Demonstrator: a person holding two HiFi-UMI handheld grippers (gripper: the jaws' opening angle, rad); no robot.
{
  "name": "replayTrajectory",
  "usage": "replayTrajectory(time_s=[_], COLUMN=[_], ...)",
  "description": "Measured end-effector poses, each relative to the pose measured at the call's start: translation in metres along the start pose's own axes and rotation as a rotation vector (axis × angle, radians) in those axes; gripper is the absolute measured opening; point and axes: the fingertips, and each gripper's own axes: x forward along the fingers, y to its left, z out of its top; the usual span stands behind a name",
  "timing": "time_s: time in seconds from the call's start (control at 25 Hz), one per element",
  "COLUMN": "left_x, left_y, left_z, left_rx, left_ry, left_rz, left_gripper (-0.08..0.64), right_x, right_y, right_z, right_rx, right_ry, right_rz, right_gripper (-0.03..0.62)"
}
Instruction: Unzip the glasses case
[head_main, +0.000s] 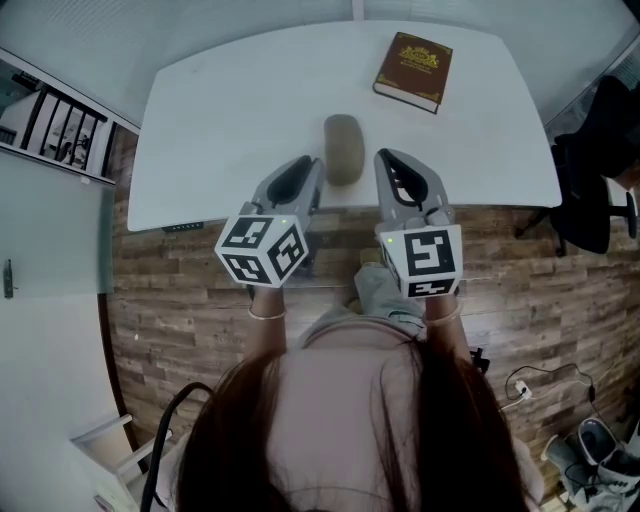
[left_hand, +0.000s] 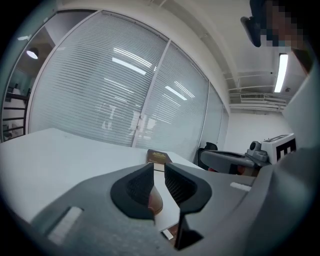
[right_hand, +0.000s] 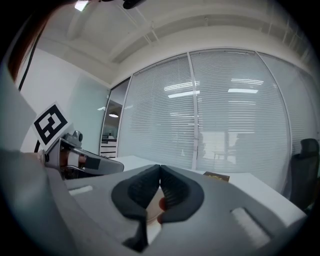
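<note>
Left gripper (head_main: 306, 168): jaws slightly apart, nothing gripped, aimed at 1 o'clock.
Right gripper (head_main: 388, 160): jaws closed together, aimed at 11 o'clock.
Wrists (head_main: 266, 318): side by side.

On the table (head_main: 230, 110) before us, the glasses case (head_main: 343, 148) lies at the near edge, between our left gripper (head_main: 311, 167) and right gripper (head_main: 386, 160); a book (head_main: 413, 71) lies behind it, rightward.
</note>
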Motion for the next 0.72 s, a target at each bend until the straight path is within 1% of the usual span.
replayTrajectory(time_s=[0.2,0.44,0.72], left_x=[0.019,0.047,0.067], left_y=[0.012,0.028,0.045], left_z=[-0.005,-0.022,-0.043], left_rx=[-0.052,-0.158,-0.219], left_ry=[0.022,0.085,0.149], left_rz=[0.013,0.007,0.032], left_gripper=[0.095,0.132,0.150], right_x=[0.015,0.034,0.050], right_y=[-0.017,-0.037,-0.050], right_z=[-0.001,-0.006,-0.020], right_rx=[0.000,0.012,0.039], right_ry=[-0.002,0.003,0.020], right_rz=[0.006,0.019,0.045], right_gripper=[0.003,0.003,0.003])
